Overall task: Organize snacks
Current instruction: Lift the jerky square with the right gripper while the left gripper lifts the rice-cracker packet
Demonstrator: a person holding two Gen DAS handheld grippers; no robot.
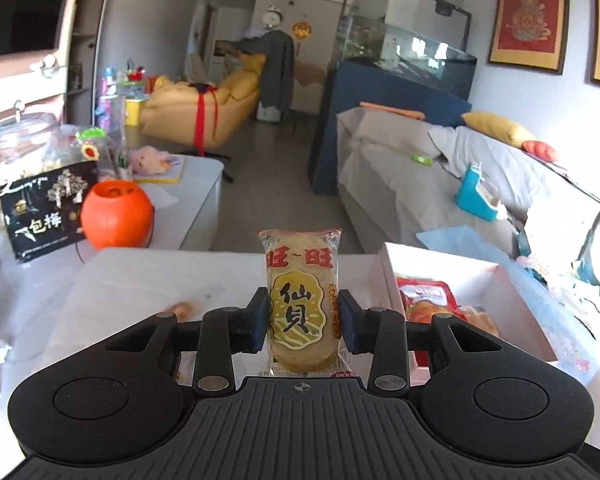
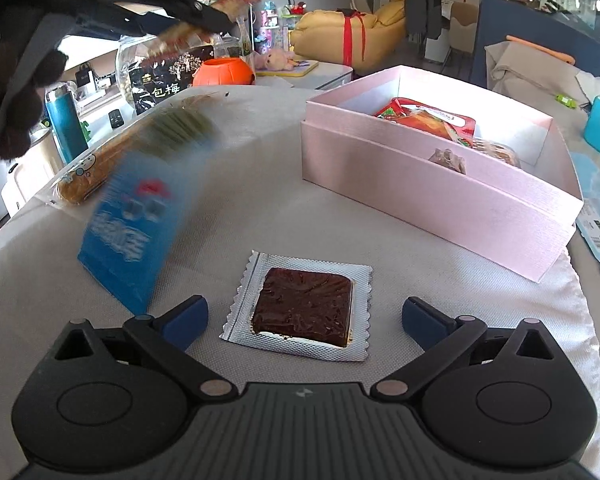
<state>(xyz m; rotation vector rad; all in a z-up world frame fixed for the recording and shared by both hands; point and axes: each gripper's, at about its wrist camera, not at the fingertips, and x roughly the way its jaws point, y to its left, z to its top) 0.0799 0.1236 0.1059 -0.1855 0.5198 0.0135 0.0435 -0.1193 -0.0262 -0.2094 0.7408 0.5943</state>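
Observation:
My left gripper [image 1: 303,316] is shut on a rice cracker packet [image 1: 300,296], yellow label with Chinese characters, held upright above the white table. The pink open box [image 1: 384,264] with red snack packs stands to its right. In the right wrist view my right gripper [image 2: 305,316] is open, its blue pads on either side of a silver-wrapped dark brown square snack [image 2: 304,312] lying flat on the cloth. A blurred blue snack packet [image 2: 134,224] lies to the left. The pink box [image 2: 420,192] holds red packets [image 2: 424,118]. The left gripper with its packet shows at the upper left [image 2: 204,20].
A cracker packet [image 2: 84,180] lies at the table's left edge. A black plum bag [image 1: 48,212], an orange pumpkin pot [image 1: 116,216] and a glass jar [image 1: 16,148] stand on the left table. A grey sofa [image 1: 480,176] is on the right.

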